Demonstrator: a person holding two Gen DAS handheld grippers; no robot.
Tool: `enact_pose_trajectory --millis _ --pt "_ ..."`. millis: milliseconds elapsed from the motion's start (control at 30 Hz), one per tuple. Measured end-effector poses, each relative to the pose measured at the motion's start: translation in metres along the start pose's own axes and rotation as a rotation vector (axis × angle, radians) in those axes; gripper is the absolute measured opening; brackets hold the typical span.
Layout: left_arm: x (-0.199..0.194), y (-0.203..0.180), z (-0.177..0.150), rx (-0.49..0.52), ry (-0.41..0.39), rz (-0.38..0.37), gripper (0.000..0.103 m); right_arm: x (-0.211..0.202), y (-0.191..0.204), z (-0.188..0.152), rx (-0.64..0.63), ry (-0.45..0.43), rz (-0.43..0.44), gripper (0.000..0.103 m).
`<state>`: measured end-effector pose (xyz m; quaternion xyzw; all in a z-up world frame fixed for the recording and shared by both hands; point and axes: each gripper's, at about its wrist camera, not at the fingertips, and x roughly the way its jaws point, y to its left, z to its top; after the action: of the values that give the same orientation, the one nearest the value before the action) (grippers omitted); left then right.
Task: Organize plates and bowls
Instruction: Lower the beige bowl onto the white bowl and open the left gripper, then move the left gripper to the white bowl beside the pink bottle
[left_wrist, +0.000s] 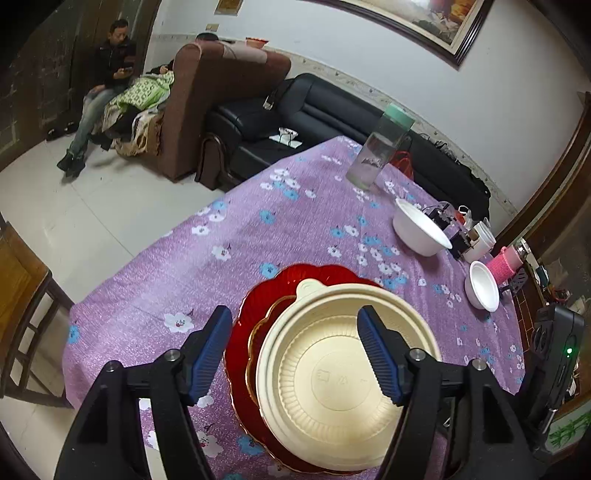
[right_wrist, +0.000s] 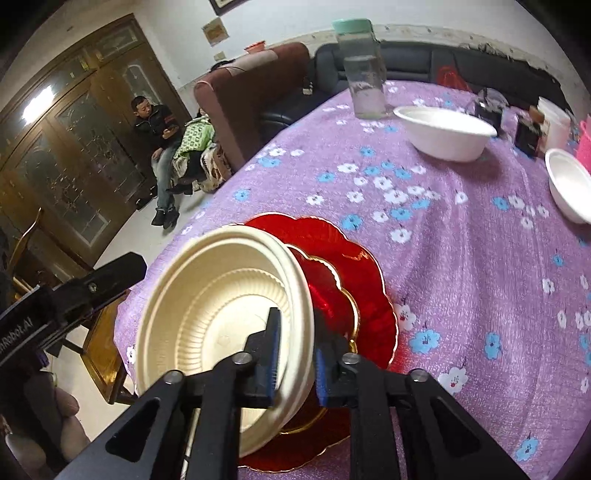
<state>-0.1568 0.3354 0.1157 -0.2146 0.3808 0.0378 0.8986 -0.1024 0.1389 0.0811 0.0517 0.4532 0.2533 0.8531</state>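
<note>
Your right hand-held gripper (right_wrist: 295, 354) is clenched on the near rim of the cream bowl (right_wrist: 221, 306), one finger inside the wall, one outside; the bowl tilts, its far side lifted off the red plates. Your left hand-held gripper (left_wrist: 295, 354) hangs released above the same cream bowl (left_wrist: 343, 380), fingers spread wide, touching nothing.

Under the bowl: a small red scalloped plate (right_wrist: 332, 295) with a gold edge, stacked on a larger red plate (right_wrist: 369, 266). Both lie on the desk (right_wrist: 461, 277) under its purple flowered cloth, near the edge closest to you.

Beyond the red plates, well apart: a large white bowl (right_wrist: 443, 133), upright. Right of it, a smaller white bowl (right_wrist: 569, 188). Farther past the large white bowl stands a clear jar (right_wrist: 364, 70) with a green lid.
</note>
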Motion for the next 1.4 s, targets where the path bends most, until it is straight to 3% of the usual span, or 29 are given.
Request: enact_pose_trajectory --millis 33,100,367,467,667,767,1067,1400 --pt "-0.002 -0.001 0.000 0.003 -0.006 -0.001 0.071 -0.002 0.001 0.000 -0.005 -0.014 -0.003 0.045" --pt "-0.006 -0.003 0.001 0.006 -0.016 -0.006 0.073 -0.006 0.001 0.001 0.000 -0.039 0.001 0.051" --pt "-0.017 -0.019 -0.001 0.041 -0.052 0.001 0.079 -0.031 -0.014 0.002 0.048 -0.127 0.009 0.055" --pt "-0.024 -0.033 -0.003 0.074 -0.092 0.027 0.086 -0.046 -0.021 -0.002 0.030 -0.170 -0.022 0.058" --pt "-0.040 -0.074 -0.014 0.207 -0.165 -0.002 0.087 -0.073 -0.047 -0.018 0.011 -0.253 -0.110 0.066" --pt "-0.038 -0.095 -0.021 0.265 -0.149 -0.012 0.087 -0.086 -0.073 -0.028 0.051 -0.288 -0.163 0.069" --pt "-0.019 -0.143 -0.046 0.376 -0.066 -0.047 0.087 -0.121 -0.168 -0.053 0.248 -0.270 -0.252 0.070" --pt "-0.008 -0.176 -0.054 0.436 -0.045 -0.034 0.087 -0.144 -0.196 -0.056 0.272 -0.304 -0.281 0.075"
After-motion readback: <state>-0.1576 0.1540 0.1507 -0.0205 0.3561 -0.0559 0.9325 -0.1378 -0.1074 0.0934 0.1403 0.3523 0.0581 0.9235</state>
